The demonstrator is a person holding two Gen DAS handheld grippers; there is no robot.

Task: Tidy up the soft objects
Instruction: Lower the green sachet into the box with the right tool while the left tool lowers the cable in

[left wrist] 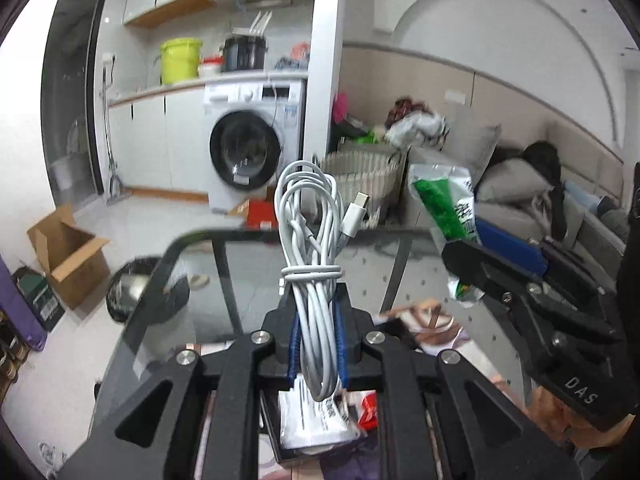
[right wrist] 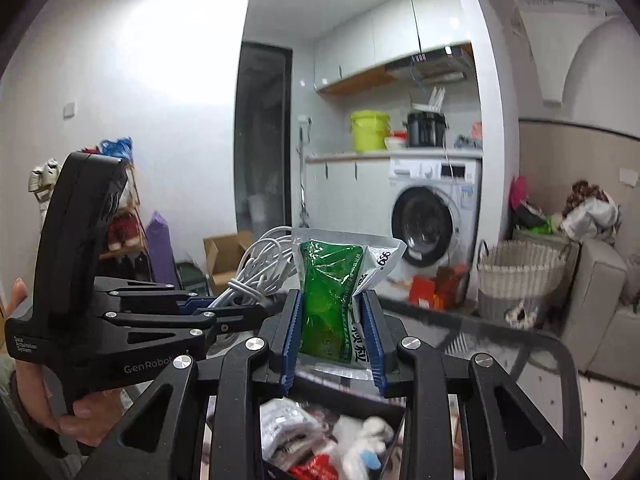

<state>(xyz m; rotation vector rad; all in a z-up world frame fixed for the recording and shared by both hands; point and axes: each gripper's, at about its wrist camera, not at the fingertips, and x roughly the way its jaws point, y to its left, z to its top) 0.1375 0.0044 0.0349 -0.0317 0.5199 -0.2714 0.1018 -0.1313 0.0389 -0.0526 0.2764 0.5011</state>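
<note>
The left gripper [left wrist: 316, 328] has its jaws clamped on a white charging cable [left wrist: 310, 240], a coiled bundle tied round its middle by a turn of its own cord, standing upright between the blue pads with its plug [left wrist: 354, 216] sticking out to the right near the top. The right gripper [right wrist: 334, 328] has its jaws clamped on a green and white sachet [right wrist: 340, 292], which stands upright between the pads with its sealed top edge pointing away from the camera. Both grippers hang side by side above a dark glass table [left wrist: 224, 276], and in the left wrist view the sachet [left wrist: 444, 204] shows to the right of the cable, nipped at its lower end. In the right wrist view a hand [right wrist: 44, 404] grips the left tool's handle at the near left. Below the jaws, near the camera, sits a dark tray [right wrist: 396, 408] holding white packets, something red and a soft white thing, blurred. Far off stand a white washing machine [left wrist: 252, 140], a lime green bucket [left wrist: 180, 60] on the counter above it, a woven basket [left wrist: 360, 176], a grey sofa [left wrist: 520, 200] on the right and an open cardboard box [left wrist: 68, 256] on the floor at the left
</note>
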